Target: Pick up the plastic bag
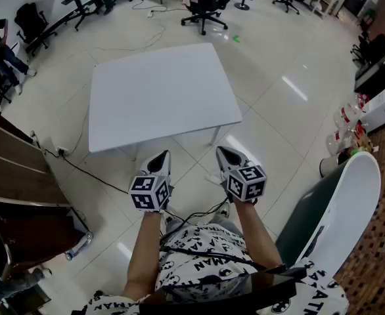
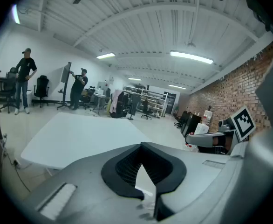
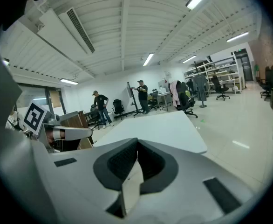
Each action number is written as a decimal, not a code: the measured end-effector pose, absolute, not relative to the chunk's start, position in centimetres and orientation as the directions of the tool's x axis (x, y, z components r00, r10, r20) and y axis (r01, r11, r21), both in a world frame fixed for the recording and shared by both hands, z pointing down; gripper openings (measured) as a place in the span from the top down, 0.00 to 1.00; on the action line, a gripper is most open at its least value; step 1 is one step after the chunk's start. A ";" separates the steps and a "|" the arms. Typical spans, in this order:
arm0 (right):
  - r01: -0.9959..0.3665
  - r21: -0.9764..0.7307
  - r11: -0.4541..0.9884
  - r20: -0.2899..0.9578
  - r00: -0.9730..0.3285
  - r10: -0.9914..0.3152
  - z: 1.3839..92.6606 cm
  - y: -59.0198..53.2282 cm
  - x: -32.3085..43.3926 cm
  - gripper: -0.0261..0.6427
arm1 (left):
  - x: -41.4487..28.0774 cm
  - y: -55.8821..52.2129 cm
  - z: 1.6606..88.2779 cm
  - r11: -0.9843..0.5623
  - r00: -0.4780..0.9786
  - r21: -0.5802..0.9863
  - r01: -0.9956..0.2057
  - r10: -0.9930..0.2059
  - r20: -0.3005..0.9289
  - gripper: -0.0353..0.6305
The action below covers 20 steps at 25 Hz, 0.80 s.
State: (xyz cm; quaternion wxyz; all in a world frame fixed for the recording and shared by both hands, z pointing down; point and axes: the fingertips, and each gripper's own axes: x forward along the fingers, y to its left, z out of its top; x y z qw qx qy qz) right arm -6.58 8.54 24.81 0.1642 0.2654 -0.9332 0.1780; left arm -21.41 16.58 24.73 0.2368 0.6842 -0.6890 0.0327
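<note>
Standing on the glossy pale tiled floor (image 1: 278,104), a white rectangular surface (image 1: 159,94) on thin white legs fills the middle of the head view. A white-backed chair with a dark green seat (image 1: 343,209) sits at the person's right. Nearer the camera, the person in a black-and-white printed shirt (image 1: 205,254) holds both tools side by side above the floor, just short of the surface's near edge. The left gripper (image 1: 162,156) has its dark ribbed fingers (image 2: 127,164) brought together on nothing. The right gripper (image 1: 223,152) likewise has its fingers (image 3: 120,160) pressed together, empty. Each carries a black-and-white marker cube (image 1: 150,192). The plastic bag cannot be made out in any view.
</note>
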 end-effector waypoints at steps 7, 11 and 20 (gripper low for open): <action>-0.646 -0.233 0.727 0.373 -0.750 -0.547 26.8 5.4 -1.8 0.93 | -17.3 13.3 27.7 -0.025 0.147 0.279 -0.960 -0.893 0.426 0.94; -0.693 -0.257 0.674 0.420 -0.708 -0.568 29.2 4.0 1.8 0.79 | -13.3 11.0 29.7 -0.104 0.232 0.282 -0.954 -0.851 0.471 0.94; -0.781 -0.275 0.561 0.576 -0.601 -0.554 40.7 -0.3 11.3 0.62 | -2.7 4.9 37.7 -0.263 0.396 0.305 -0.915 -0.729 0.558 0.94</action>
